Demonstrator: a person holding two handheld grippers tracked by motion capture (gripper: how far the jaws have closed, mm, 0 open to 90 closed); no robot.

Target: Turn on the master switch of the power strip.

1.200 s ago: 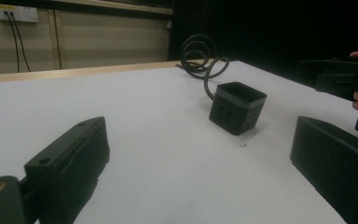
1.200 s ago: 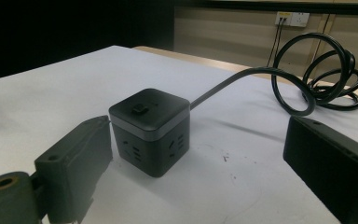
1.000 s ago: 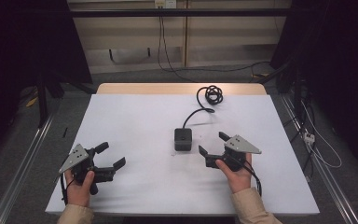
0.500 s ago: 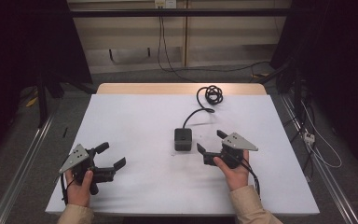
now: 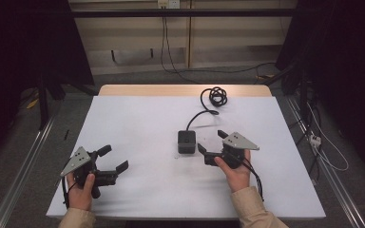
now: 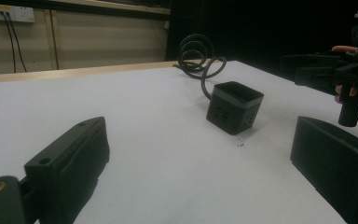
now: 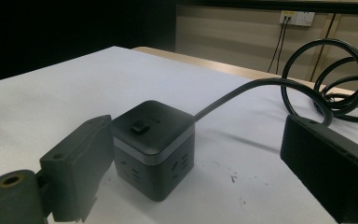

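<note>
Near the middle of the white table (image 5: pixel 138 123) sits the black socket cube (image 5: pixel 187 141), its cable (image 5: pixel 212 100) coiled behind it. Right gripper (image 5: pixel 211 145) just beside the cube, jaws spread wide, one jaw close by its side, grasping nothing. Left gripper (image 5: pixel 113 159) well apart from the cube, jaws likewise released.

No readable text, brand, number or sign appears anywhere; the black socket cube (image 7: pixel 153 149) shows faint markings on its top, too blurred to read.
</note>
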